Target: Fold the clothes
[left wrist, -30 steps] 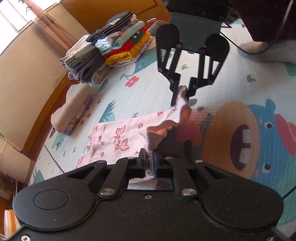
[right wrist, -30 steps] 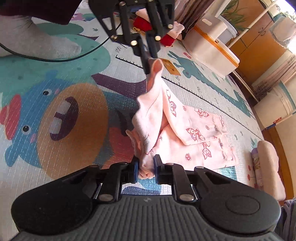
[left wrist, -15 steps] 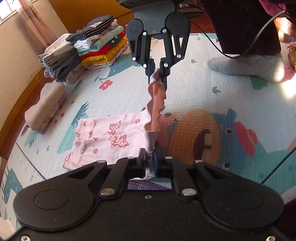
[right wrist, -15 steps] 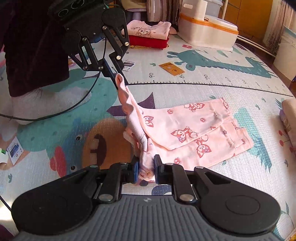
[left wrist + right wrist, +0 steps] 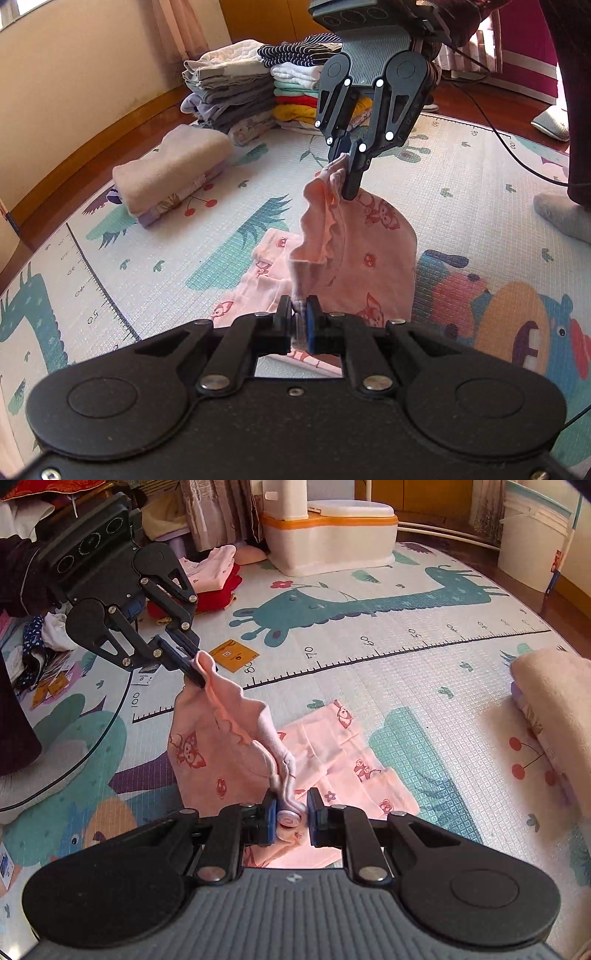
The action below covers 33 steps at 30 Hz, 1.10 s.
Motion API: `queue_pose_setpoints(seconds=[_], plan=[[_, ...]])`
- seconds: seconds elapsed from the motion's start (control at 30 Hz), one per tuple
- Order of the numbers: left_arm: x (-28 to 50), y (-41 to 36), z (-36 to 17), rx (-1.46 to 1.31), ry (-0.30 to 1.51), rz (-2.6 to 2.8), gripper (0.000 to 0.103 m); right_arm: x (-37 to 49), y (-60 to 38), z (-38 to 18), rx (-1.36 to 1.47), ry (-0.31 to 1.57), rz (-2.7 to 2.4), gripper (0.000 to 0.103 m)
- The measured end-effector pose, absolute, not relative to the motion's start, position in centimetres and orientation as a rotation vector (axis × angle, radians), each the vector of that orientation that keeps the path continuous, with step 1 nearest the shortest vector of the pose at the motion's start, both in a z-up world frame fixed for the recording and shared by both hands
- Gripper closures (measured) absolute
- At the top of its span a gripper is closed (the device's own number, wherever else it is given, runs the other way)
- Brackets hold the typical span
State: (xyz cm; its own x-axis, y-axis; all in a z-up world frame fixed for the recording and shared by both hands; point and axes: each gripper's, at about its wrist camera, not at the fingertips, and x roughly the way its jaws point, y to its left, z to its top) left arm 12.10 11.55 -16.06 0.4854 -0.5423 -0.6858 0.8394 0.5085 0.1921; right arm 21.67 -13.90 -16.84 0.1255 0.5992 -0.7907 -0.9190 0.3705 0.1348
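Pink trousers [image 5: 369,251] with fox prints hang by the waistband between both grippers above a patterned play mat [image 5: 461,184]. In the left wrist view my left gripper [image 5: 299,328] is shut on one end of the waistband, and the right gripper [image 5: 347,177] pinches the other end farther off. In the right wrist view my right gripper [image 5: 291,818] is shut on a rolled bit of waistband. The left gripper [image 5: 195,672] holds the trousers [image 5: 207,746] up at the left. The trouser legs [image 5: 332,746] lie flat on the mat under the raised half.
Two stacks of folded clothes [image 5: 258,92] and a folded beige towel [image 5: 173,166] sit by the wall. A white and orange container [image 5: 332,535], a pink and red clothes pile [image 5: 214,579] and a white bucket [image 5: 532,535] edge the mat. A person's socked foot [image 5: 561,218] stands right.
Both grippers have carried the waistband across over the trouser legs, so the upper half now drapes above them. Less of the legs shows on the mat.
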Motion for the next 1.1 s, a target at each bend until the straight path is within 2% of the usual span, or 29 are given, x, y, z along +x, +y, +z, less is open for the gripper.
queue_pose_setpoints(seconds=[0.37,0.73,0.83,0.9,0.93,1.1], plan=[[19.5,12.0,-18.9,0.426,0.687,-0.856,0.096,28.3,-14.0,-21.3,-0.293,1.032,1.058,0.085],[22.9,12.1,-21.6,0.292,0.774,-0.791,0.096,31.7,-14.9,-24.9,-0.121,1.113,0.947,0.085],[23.8,12.3,-22.4,0.239,0.798,-0.741,0.096,32.6,-15.2,-25.5,-0.081,1.107,0.863,0.081],[24.4,12.4,-22.9,0.201,0.811,-0.675,0.095,33.0,-15.7,-25.7,-0.077,1.088,0.795,0.064],[24.5,12.6,-23.0,0.194,0.812,-0.635,0.089,32.9,-16.1,-25.5,-0.080,1.065,0.780,0.063],[22.2,13.7,-21.6,0.112,0.739,-0.515,0.088,30.3,-17.1,-23.7,-0.193,0.907,0.801,0.065]])
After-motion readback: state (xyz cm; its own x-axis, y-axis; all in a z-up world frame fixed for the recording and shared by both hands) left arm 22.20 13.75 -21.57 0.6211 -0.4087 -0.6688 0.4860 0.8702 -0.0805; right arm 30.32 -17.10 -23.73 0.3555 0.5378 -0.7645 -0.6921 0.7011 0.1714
